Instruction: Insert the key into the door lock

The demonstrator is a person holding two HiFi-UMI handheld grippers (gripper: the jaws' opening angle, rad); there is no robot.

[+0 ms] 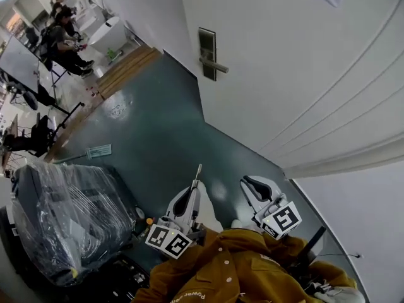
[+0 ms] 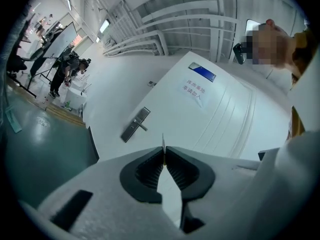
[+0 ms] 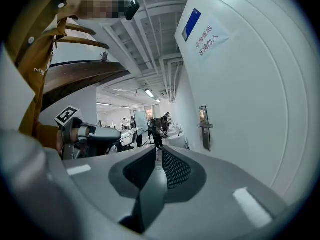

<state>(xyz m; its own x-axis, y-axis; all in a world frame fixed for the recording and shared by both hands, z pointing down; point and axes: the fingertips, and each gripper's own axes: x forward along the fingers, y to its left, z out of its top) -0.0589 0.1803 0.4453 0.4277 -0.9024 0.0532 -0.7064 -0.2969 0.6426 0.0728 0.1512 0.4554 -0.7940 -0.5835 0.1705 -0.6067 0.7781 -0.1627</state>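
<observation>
The white door (image 1: 297,74) carries a dark metal lock plate with a lever handle (image 1: 207,53), well ahead of both grippers. My left gripper (image 1: 196,185) is shut on a thin metal key (image 1: 198,173) whose blade sticks out past the fingertips. In the left gripper view the key (image 2: 163,143) stands edge-on between the closed pads, with the lock plate (image 2: 135,124) up and to the left of it. My right gripper (image 1: 245,181) hovers beside the left one, nearer the door; its pads (image 3: 172,166) stand a narrow slit apart with nothing between them. The lock plate (image 3: 204,127) lies ahead on its right.
A bulky load wrapped in clear plastic (image 1: 69,216) stands at the left on the dark green floor (image 1: 151,131). Several people (image 1: 66,40) sit at tables far off, beyond a wooden step (image 1: 126,65). A paper notice (image 2: 195,90) hangs on the door.
</observation>
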